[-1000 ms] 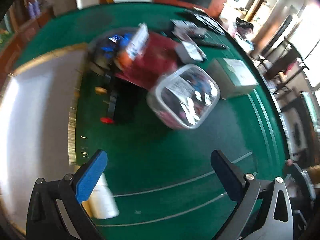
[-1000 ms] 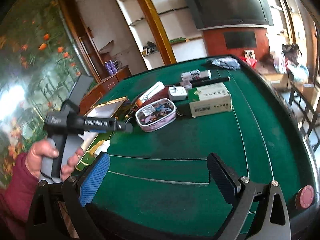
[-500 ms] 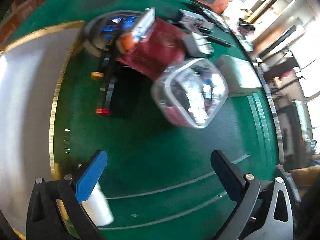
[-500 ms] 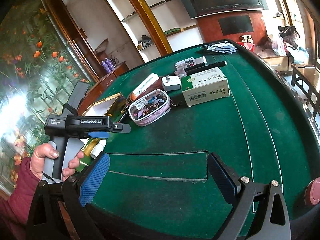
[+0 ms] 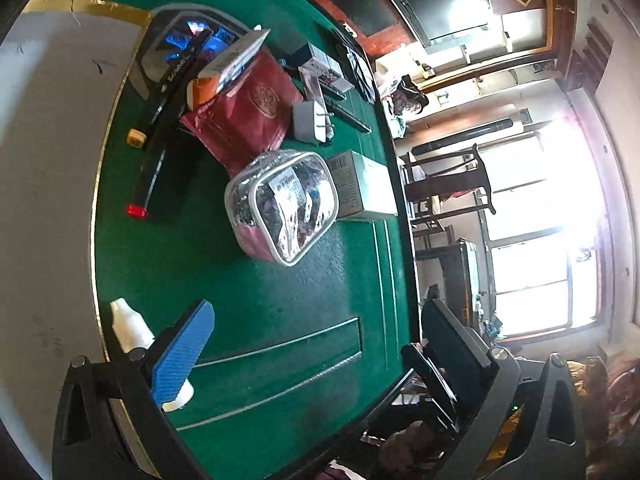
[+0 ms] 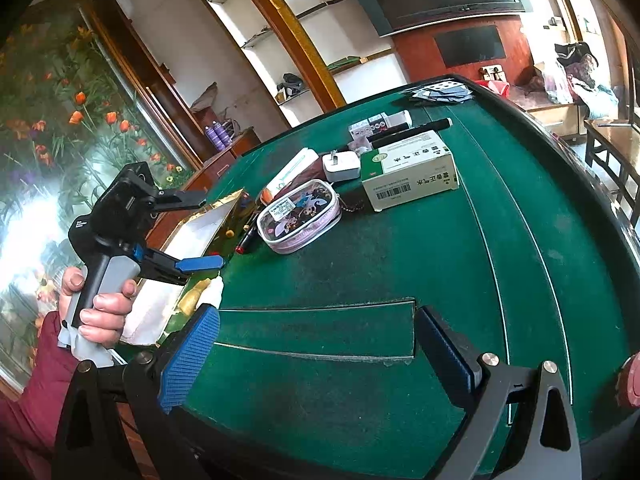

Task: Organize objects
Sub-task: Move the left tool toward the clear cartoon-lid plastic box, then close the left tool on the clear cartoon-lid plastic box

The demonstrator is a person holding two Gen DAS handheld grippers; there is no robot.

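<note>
Green felt table (image 6: 400, 264) filling both views; white gold-edged tray (image 5: 44, 184) along its left side; white-and-green carton (image 6: 412, 174) beside clear zip pouch (image 6: 298, 216) near the middle, dark red packet (image 5: 244, 120) and white plug adapter (image 6: 340, 165) just behind, black pens (image 5: 160, 120) near the tray, small white bottle (image 5: 128, 326) at the tray's edge. Left gripper (image 5: 316, 340) spread wide and empty over the felt, close to the bottle, gripped by a hand (image 6: 96, 300); right gripper (image 6: 316, 344) likewise splayed apart, empty, above bare felt, well apart from the pouch.
</note>
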